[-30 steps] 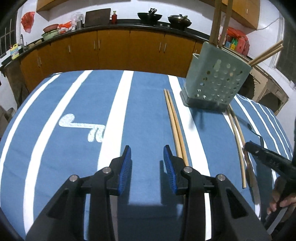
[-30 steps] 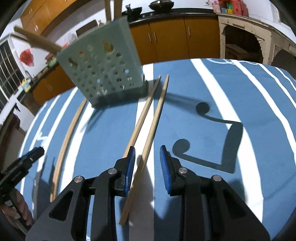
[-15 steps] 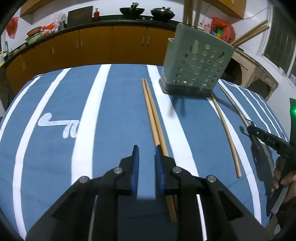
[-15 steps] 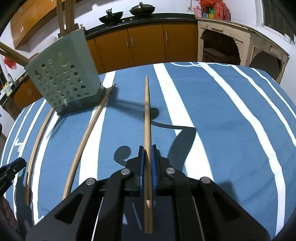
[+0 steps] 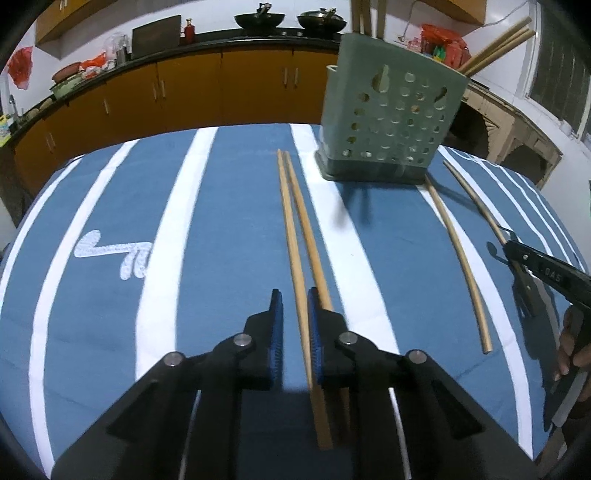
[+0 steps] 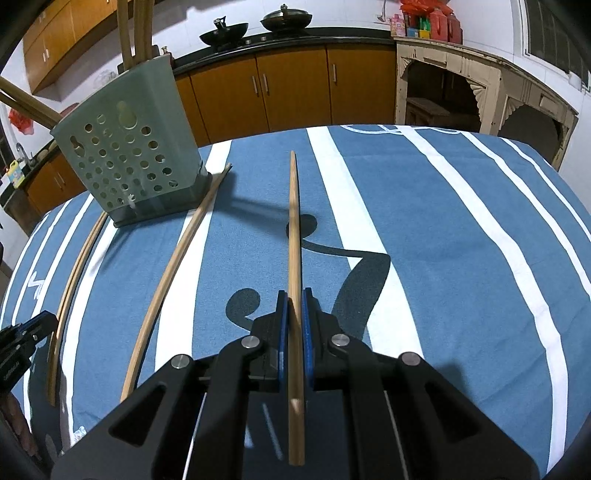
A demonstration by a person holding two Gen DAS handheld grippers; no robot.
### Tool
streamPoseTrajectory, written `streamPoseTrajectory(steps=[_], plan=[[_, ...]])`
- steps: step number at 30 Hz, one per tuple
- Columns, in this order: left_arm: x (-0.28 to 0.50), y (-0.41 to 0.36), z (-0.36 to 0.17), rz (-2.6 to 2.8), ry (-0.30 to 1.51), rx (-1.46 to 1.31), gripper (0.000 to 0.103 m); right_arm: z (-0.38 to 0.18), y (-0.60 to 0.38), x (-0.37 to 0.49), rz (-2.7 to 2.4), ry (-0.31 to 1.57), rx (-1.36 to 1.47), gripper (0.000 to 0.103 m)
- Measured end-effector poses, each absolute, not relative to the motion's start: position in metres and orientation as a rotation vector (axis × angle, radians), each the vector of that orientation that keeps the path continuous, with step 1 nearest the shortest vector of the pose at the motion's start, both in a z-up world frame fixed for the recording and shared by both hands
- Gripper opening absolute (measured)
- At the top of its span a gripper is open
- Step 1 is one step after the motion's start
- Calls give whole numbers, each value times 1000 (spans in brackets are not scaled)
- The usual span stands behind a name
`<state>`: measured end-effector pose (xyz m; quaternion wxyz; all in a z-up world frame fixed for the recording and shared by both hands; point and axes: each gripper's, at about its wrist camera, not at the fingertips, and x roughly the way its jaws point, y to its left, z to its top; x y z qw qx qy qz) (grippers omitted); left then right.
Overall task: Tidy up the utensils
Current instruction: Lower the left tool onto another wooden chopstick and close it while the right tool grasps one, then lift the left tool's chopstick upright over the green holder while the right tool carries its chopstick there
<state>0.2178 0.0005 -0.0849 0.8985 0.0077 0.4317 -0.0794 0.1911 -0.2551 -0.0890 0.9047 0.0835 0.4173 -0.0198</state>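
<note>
Your right claw (image 6: 294, 310) is clamped on a thin, stiff wooden chopstick (image 6: 293, 229) near its thick end. Your left claw (image 5: 295, 306), slightly parted, straddles another light chopstick (image 5: 291, 236); the perforated green plastic holder (image 5: 388, 114) stands at one o'clock.

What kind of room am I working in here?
Most likely a home kitchen: orange cabinets under a dark counter, woks on it, and a cloth-covered table holding a chopstick holder.

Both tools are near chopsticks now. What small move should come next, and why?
Probably the right tool should carry its chopstick up and left toward the green holder: it is shut on that stick, whose tip appears raised off the cloth. The holder already has sticks in it. The left tool is narrowed around one of the paired chopsticks, not yet clamped.
</note>
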Motion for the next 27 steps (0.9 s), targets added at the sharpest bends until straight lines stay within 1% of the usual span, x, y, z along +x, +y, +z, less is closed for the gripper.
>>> streamPoseTrajectory(steps=[3,10,12,17,27], plan=[[222,12,-84,-113,890,7,9,-89,-259,190,-54,862,174,8],[229,36,-83,-72,894,-34,9,-89,-269,185,-53,861,186,8],[229,35,-87,-107,920,-56,10,-89,-268,183,-45,862,185,9],[222,26,-86,-143,905,-9,10,-89,-263,181,-35,866,156,9],[221,27,-88,-139,901,-25,11,-89,-262,180,-30,867,143,9]])
